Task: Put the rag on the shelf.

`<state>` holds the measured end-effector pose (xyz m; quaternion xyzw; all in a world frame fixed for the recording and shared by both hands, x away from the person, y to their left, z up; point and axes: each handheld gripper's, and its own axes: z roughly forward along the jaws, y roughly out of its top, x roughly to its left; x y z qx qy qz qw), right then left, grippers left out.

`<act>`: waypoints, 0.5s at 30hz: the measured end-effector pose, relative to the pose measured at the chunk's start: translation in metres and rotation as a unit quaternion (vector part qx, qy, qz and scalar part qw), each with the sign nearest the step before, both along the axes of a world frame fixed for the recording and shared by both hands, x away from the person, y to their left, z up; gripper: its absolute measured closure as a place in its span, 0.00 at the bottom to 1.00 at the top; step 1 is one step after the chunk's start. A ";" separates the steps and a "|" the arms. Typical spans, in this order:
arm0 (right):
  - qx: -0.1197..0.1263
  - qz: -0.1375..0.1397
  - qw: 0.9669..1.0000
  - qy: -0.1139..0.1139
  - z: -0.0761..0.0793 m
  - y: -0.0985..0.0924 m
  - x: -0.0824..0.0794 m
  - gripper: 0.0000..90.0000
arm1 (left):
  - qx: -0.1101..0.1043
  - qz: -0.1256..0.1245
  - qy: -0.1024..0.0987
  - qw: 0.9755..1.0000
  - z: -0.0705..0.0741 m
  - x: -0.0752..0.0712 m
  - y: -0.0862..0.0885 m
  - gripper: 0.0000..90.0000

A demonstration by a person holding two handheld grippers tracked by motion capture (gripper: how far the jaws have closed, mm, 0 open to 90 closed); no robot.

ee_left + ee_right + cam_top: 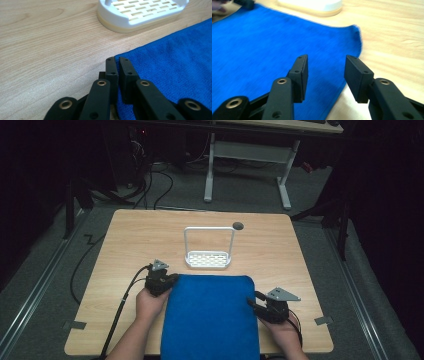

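Observation:
A blue cloth [210,315] lies flat on the near half of the wooden table [135,235] and hangs over its front edge. My left gripper [172,279] sits at the cloth's far left corner. In the left gripper view its jaws [117,60] are pressed together with the edge of the cloth [175,62] running in between them. My right gripper [252,301] is at the cloth's right edge. Its jaws [327,65] stand apart, one over the cloth [262,37] and one over bare wood, with nothing pinched.
A white slotted rack [208,259] with a tall wire handle stands just beyond the cloth's far edge, close to the left gripper [140,12]. A small dark hole [238,225] marks the table behind it. A desk frame and cables stand on the floor beyond.

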<state>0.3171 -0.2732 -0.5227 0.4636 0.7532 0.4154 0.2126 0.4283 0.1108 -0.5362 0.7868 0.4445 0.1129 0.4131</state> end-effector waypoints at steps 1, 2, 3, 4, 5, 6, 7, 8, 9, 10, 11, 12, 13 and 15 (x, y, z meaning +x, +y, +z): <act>0.006 -0.004 1.000 0.001 0.000 0.000 0.004 0.59 | -0.001 0.001 0.001 1.000 0.000 0.000 0.000 0.97; 0.008 -0.010 1.000 0.002 0.001 -0.001 0.008 0.57 | -0.003 0.000 0.002 1.000 0.000 0.000 0.001 0.97; 0.009 -0.019 1.000 0.005 0.001 -0.001 0.012 0.56 | -0.003 0.000 0.003 1.000 0.000 0.001 0.001 0.97; 0.010 -0.023 1.000 0.007 0.001 0.000 0.017 0.56 | -0.004 -0.001 0.003 1.000 0.000 0.001 0.001 0.97; 0.004 -0.026 1.000 0.006 0.002 0.001 0.021 0.56 | -0.004 -0.001 0.004 1.000 0.000 0.001 0.001 0.97; -0.003 -0.027 1.000 0.002 0.003 0.001 0.026 0.57 | -0.004 -0.001 0.004 1.000 0.000 0.001 0.001 0.97; -0.003 -0.029 1.000 0.009 0.003 0.002 0.032 0.57 | -0.004 -0.001 0.004 1.000 0.000 0.001 0.001 0.97; -0.007 -0.030 0.999 0.018 0.003 0.003 0.038 0.57 | -0.004 -0.002 0.004 1.000 0.000 0.001 0.002 0.97; -0.010 -0.037 0.999 0.018 0.003 0.004 0.043 0.57 | -0.005 -0.002 0.005 1.000 0.000 0.001 0.002 0.97; -0.015 -0.046 0.999 0.026 0.002 0.004 0.049 0.57 | -0.005 -0.002 0.004 1.000 0.000 0.001 0.002 0.97; -0.019 -0.051 0.998 0.038 0.001 0.005 0.054 0.58 | -0.007 -0.001 0.005 1.000 0.000 0.001 0.002 0.97; -0.022 -0.054 0.997 0.044 0.000 0.006 0.059 0.61 | -0.008 -0.001 0.006 1.000 0.000 0.001 0.002 0.97; -0.020 -0.057 0.997 0.043 -0.002 0.007 0.062 0.63 | -0.009 0.000 0.007 1.000 0.000 0.001 0.002 0.97; -0.028 -0.061 0.996 0.055 -0.004 0.009 0.068 0.68 | -0.010 0.000 0.007 1.000 0.000 0.001 0.003 0.97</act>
